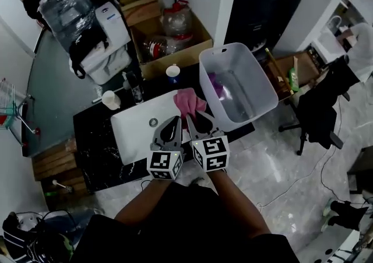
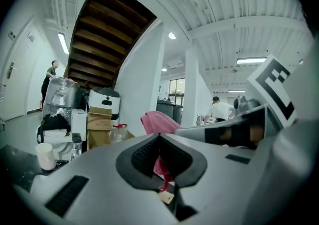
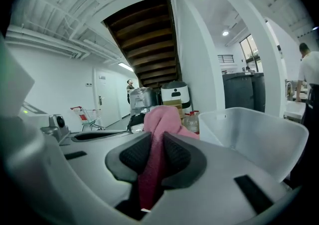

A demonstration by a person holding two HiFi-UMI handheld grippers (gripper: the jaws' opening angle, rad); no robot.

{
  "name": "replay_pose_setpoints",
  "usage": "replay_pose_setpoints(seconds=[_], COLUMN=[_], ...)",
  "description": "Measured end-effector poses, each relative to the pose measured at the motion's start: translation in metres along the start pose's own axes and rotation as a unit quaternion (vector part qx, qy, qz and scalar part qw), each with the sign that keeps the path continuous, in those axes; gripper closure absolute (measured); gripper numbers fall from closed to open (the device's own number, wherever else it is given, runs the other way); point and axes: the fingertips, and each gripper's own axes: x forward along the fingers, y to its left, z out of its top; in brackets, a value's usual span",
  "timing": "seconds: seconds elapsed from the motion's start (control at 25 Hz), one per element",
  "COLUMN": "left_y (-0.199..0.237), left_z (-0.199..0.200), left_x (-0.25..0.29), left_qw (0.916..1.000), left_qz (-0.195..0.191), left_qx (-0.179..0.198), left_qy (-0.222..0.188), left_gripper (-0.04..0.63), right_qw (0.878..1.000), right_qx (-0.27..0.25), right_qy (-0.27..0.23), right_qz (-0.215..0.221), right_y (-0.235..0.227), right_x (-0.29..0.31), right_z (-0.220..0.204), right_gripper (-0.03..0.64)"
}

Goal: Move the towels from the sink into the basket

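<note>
A pink towel (image 1: 189, 102) is held up over the right end of the white sink (image 1: 135, 126), close to the white basket (image 1: 263, 90). Both grippers pinch it side by side. My left gripper (image 1: 173, 124) is shut on a thin edge of the cloth; in the left gripper view the towel (image 2: 158, 121) rises beyond the left gripper (image 2: 160, 144) and a small tag hangs below. My right gripper (image 1: 199, 119) is shut on a thick fold, and in the right gripper view that towel (image 3: 160, 119) fills the right gripper (image 3: 155, 145). A purple towel (image 1: 215, 84) lies inside the basket (image 3: 259, 134).
The sink sits in a black counter (image 1: 96, 150). A white cup (image 1: 111, 100) and a dark bottle (image 1: 136, 91) stand behind the sink, and a small cup (image 1: 173, 72) by a cardboard box of bottles (image 1: 170, 39). An office chair (image 1: 322, 110) stands at the right.
</note>
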Motion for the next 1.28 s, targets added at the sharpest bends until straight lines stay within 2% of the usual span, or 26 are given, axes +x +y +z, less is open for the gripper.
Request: replay_pose_setpoints(seconds=[0.16, 0.48, 0.68, 1.04, 1.28], left_y=[-0.032, -0.080, -0.099, -0.104, -0.090], left_z=[0.007, 0.021, 0.034, 0.039, 0.045], left_x=[0.024, 0.056, 0.076, 0.127, 0.158], left_qw=[0.9999, 0.9992, 0.9986, 0.9989, 0.9992], left_qz=[-0.012, -0.037, -0.049, -0.040, -0.012], left_qx=[0.008, 0.008, 0.009, -0.007, -0.019], left_qy=[-0.006, -0.011, -0.017, -0.023, -0.033], left_gripper=[0.583, 0.583, 0.583, 0.583, 0.583], right_qw=[1.000, 0.999, 0.999, 0.997, 0.997], right_qx=[0.002, -0.036, -0.002, 0.020, 0.013], right_qy=[-0.010, -0.021, -0.025, -0.006, 0.027], right_qz=[0.013, -0.028, -0.046, -0.077, -0.068], right_y=[-0.025, -0.076, -0.113, -0.185, -0.229], right_x=[-0.018, -0.049, -0.050, -0.032, -0.002], right_z=[0.009, 0.029, 0.032, 0.038, 0.039], right_gripper=[0.534, 0.534, 0.534, 0.532, 0.531])
